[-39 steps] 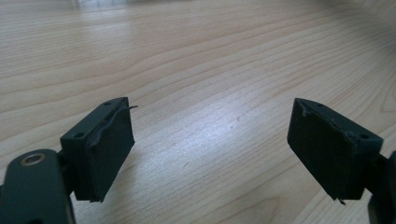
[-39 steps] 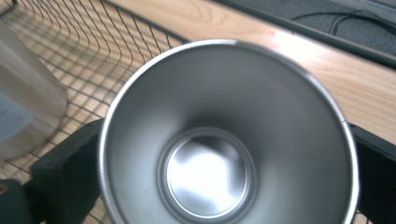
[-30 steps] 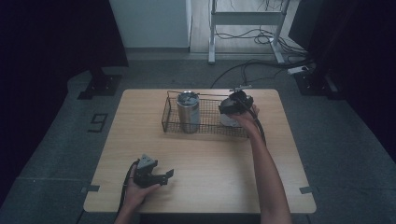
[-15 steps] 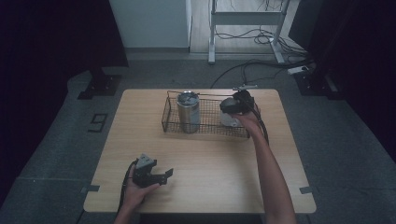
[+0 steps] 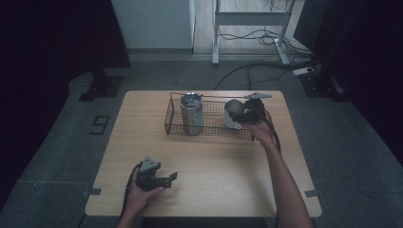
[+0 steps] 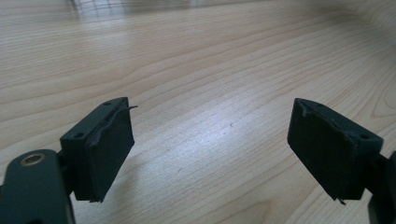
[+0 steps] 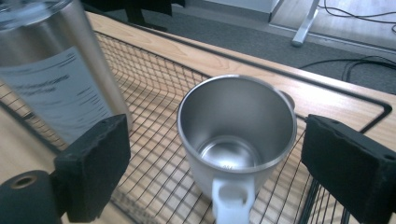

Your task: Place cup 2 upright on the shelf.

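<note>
Right gripper (image 7: 219, 163) sits over the white mug (image 7: 236, 140) standing upright in the right half of the wire basket (image 5: 173, 124), upper centre-right of the high view; jaws have just been closing but the pads stand clear either side of the mug, handle between them and pointing back at the camera, nothing clamped yet, so it reads as open. Left gripper (image 6: 215, 154) rests low on the table (image 5: 223, 166) at lower left of the high view, jaws spread in its own view with bare wood between them, holding nothing. Best guess at the step: grab the mug to lift it out. To do it well: pick one target, rim wall or handle, centre it before closing, keep the lower pad off the mesh, close fully before lifting, then come straight up so the mug clears the basket's near wall and the steel tumbler (image 5: 191, 113) standing at the left of the basket. Hard to read: in the high view the hand (image 5: 259, 128) and gripper body cover most of the mug, so pad-to-mug gap comes from the right gripper view alone; mug base and lower handle are cut off at the bottom edge there; tumbler label is blurred, its top cropped
</note>
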Demonstrator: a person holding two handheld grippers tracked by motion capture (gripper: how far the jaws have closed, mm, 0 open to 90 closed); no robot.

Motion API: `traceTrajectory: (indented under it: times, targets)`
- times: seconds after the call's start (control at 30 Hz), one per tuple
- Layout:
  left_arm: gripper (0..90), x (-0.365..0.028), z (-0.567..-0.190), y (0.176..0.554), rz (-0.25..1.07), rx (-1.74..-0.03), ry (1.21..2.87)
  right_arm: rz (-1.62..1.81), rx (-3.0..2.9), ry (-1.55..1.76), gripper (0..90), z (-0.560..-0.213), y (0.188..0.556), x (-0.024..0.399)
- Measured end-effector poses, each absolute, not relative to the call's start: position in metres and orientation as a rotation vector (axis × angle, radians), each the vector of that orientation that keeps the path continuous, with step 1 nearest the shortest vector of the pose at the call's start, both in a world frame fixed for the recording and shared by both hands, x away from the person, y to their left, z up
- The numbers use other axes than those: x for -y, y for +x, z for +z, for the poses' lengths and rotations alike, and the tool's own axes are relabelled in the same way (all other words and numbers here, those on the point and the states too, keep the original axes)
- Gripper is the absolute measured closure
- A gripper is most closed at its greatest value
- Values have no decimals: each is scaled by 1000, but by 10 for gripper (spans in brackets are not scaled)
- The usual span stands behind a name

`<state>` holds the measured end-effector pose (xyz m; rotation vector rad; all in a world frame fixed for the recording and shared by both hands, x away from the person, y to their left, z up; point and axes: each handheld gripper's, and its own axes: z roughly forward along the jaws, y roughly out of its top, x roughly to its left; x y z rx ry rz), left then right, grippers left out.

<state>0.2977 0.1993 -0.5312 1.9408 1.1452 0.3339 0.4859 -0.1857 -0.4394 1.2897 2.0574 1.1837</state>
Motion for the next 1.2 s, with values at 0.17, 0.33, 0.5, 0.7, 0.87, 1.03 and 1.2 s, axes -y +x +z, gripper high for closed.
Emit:
traceTrajectory:
  times: [0.17, 0.33, 0.5, 0.7, 0.87, 1.03, 1.2]
  targets:
    - [146, -199, -531, 298, 337, -1149, 1938, 1206, -2057, 1273, 102, -441, 467, 192]
    - [146, -202, -530, 298, 340, -1155, 1933, 1239, -2033, 1254, 131, -445, 444, 200]
    - [146, -201, -531, 298, 344, -1153, 1937, 1263, -2037, 1235, 131, -449, 425, 205]
    - [146, -201, -532, 298, 345, -1153, 1944, 1294, -2020, 1226, 135, -460, 398, 210]
    - [146, -200, -531, 297, 348, -1150, 1947, 1295, -2013, 1235, 142, -471, 377, 218]
    - [146, -199, -531, 297, 350, -1147, 1949, 1273, -2024, 1237, 145, -480, 364, 222]
    - [146, -199, -531, 297, 351, -1147, 1949, 1250, -2048, 1245, 146, -492, 349, 226]
